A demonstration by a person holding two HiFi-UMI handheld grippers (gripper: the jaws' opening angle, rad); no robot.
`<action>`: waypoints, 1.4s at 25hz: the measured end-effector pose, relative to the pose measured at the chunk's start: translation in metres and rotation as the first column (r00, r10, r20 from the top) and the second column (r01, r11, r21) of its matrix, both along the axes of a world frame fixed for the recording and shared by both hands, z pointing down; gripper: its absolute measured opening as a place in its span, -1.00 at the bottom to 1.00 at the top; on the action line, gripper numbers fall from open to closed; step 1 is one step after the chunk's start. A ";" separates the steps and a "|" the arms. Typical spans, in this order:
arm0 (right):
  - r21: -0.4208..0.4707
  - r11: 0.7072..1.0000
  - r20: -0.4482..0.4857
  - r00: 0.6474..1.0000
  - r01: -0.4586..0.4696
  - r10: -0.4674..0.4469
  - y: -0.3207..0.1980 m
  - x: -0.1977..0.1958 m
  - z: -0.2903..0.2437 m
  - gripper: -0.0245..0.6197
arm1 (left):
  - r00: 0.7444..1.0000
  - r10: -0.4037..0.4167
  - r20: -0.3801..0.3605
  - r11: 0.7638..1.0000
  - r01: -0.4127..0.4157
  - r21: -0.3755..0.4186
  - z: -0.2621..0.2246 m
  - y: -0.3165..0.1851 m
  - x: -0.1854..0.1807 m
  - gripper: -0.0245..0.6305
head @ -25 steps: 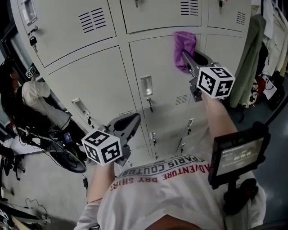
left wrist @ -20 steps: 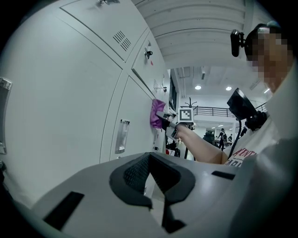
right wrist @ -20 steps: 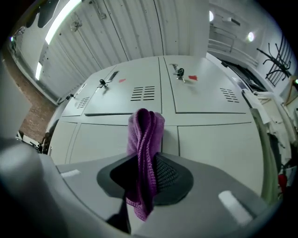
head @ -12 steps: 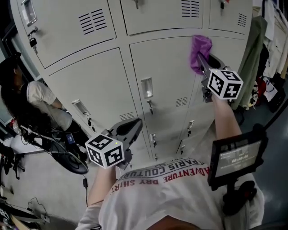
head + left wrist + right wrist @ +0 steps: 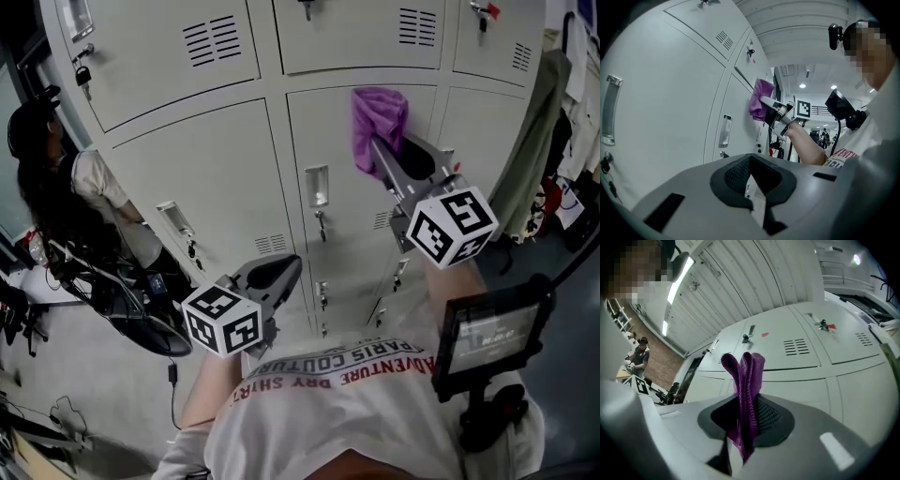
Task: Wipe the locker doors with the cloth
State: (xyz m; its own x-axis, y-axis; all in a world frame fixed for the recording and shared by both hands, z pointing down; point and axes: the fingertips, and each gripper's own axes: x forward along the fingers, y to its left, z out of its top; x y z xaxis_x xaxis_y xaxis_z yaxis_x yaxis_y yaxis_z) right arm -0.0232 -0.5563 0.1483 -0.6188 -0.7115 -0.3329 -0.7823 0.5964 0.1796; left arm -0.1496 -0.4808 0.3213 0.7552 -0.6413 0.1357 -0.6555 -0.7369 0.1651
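Note:
A purple cloth (image 5: 379,127) lies against the upper part of the middle grey locker door (image 5: 342,230), just under its top edge. My right gripper (image 5: 380,155) is shut on the cloth, which stands up folded between its jaws (image 5: 748,390). The left gripper view shows the same cloth (image 5: 761,99) pressed to the door ahead of the right gripper (image 5: 774,110). My left gripper (image 5: 273,276) hangs low in front of the lower lockers, shut with nothing in it (image 5: 752,187).
The door has a recessed handle (image 5: 317,186) with a key below it. A person (image 5: 58,178) sits at the left by cables and gear (image 5: 127,300). Clothes (image 5: 532,141) hang at the right. A small screen (image 5: 492,330) juts out at my chest.
The right gripper carried the cloth right toward the door's edge, then back left and slightly lower on the door. The left gripper has barely moved.

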 end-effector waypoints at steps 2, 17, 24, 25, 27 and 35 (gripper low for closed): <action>0.002 0.998 -0.011 0.998 0.057 -0.057 0.008 -0.026 0.008 -0.69 | 1.000 0.002 0.006 1.000 -0.002 -0.004 0.002 0.001 0.002 -0.93; -0.125 0.988 -0.061 0.994 0.086 -0.094 -0.027 -0.104 0.083 -0.69 | 0.999 -0.035 0.020 0.999 0.036 -0.040 0.014 0.006 -0.007 -0.93; -0.160 0.983 -0.031 0.995 0.088 -0.094 -0.039 -0.103 0.083 -0.69 | 0.999 -0.035 0.022 0.999 0.036 -0.040 0.015 0.006 -0.009 -0.93; -0.167 0.981 -0.023 0.995 0.094 -0.099 -0.039 -0.102 0.083 -0.69 | 0.999 -0.030 0.022 0.999 0.031 -0.039 0.015 0.007 -0.007 -0.93; -0.174 0.980 -0.015 0.995 0.093 -0.097 -0.041 -0.096 0.083 -0.69 | 1.000 -0.018 0.023 0.999 0.019 -0.040 0.015 0.007 -0.005 -0.93; -0.163 0.987 -0.009 1.000 0.012 -0.014 -0.051 -0.051 0.082 -0.69 | 1.000 0.030 0.007 0.998 -0.029 -0.050 0.015 0.006 0.010 -0.93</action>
State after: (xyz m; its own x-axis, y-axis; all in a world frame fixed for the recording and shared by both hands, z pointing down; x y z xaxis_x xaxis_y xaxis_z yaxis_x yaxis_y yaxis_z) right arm -0.0740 -0.6071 0.2303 -0.6311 -0.7477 -0.2066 -0.7730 0.6284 0.0870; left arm -0.1399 -0.4746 0.3361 0.7725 -0.6112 0.1724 -0.6350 -0.7470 0.1970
